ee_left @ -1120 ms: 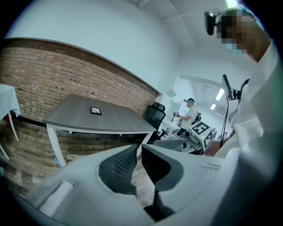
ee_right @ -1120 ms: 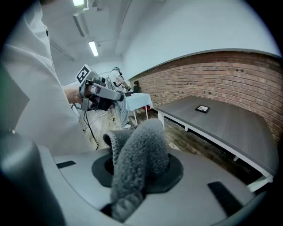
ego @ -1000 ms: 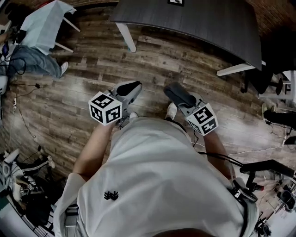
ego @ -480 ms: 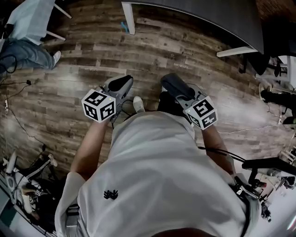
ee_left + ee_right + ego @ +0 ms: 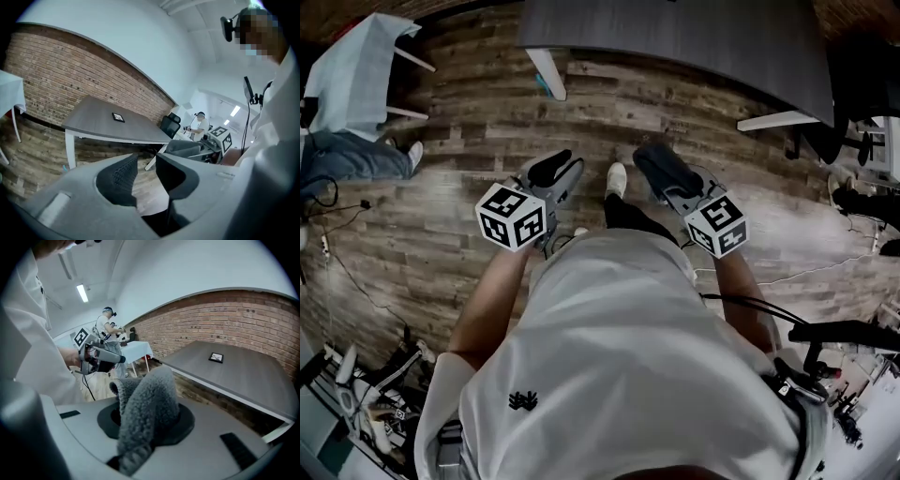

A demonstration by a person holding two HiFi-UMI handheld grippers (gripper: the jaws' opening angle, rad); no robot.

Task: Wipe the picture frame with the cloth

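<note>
A small black picture frame (image 5: 118, 117) lies flat on the dark grey table (image 5: 103, 127), far ahead of both grippers; it also shows in the right gripper view as a small frame (image 5: 216, 357) on the table top (image 5: 243, 376). My left gripper (image 5: 146, 161) is opening, with only floor showing between its fingers. My right gripper (image 5: 146, 397) is shut on a grey fluffy cloth (image 5: 149, 414) that bulges up over its jaws. In the head view the left gripper (image 5: 553, 171) and the right gripper (image 5: 653, 161) are held out above the wooden floor, short of the table (image 5: 694, 42).
A seated person in jeans (image 5: 352, 157) is by a white-draped table (image 5: 358, 70) at upper left. Another person (image 5: 202, 124) stands far off beside a black office chair (image 5: 169, 125). Cables and gear (image 5: 356, 394) lie on the floor at both lower sides.
The person has stepped forward, one foot now out ahead between the grippers. The floor and table have shifted in the head view, while both grippers stay held out in front of the body.
</note>
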